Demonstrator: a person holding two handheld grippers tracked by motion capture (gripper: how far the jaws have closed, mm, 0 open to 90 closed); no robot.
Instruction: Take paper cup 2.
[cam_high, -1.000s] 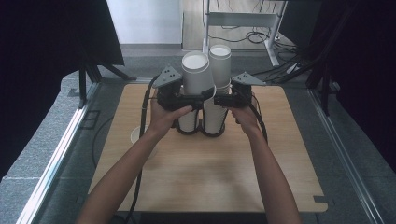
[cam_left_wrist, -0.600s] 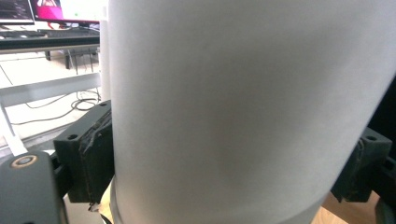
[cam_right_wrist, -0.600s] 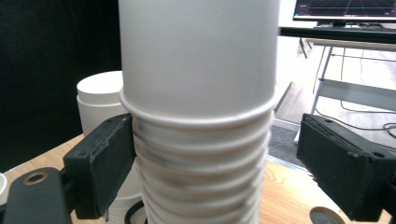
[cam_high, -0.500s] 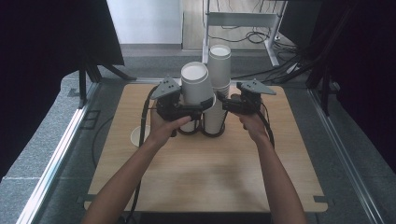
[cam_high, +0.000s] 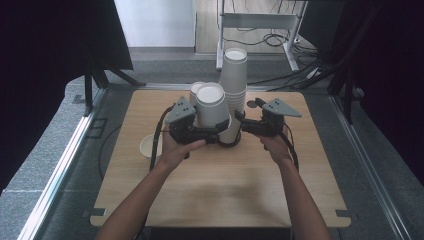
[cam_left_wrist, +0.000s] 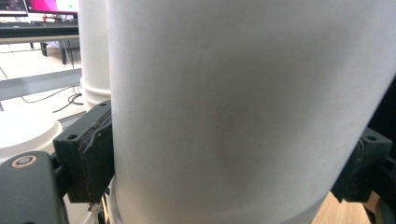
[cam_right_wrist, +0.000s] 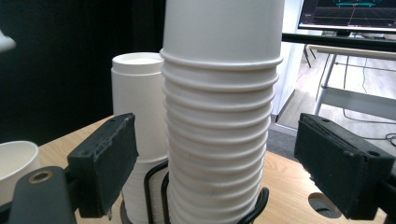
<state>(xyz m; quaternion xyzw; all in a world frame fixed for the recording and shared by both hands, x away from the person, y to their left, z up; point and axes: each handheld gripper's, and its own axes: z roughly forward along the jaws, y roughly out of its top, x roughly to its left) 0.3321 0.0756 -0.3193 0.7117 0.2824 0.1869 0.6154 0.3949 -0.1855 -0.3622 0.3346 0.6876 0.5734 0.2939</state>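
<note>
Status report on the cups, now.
Left gripper shut on a white cup. Right gripper open, jaws just narrowed, apart from the tall cup stack between them. Wire holder rings the stack's base.

Grey carpet floor (cam_high: 60, 150), black curtains (cam_high: 45, 40)

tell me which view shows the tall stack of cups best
The right gripper view: the tall stack stands between its open tongs, each nested rim sharp. The high view shows the stack smaller, from above. In the left gripper view it is a sliver behind the held cup.
</note>
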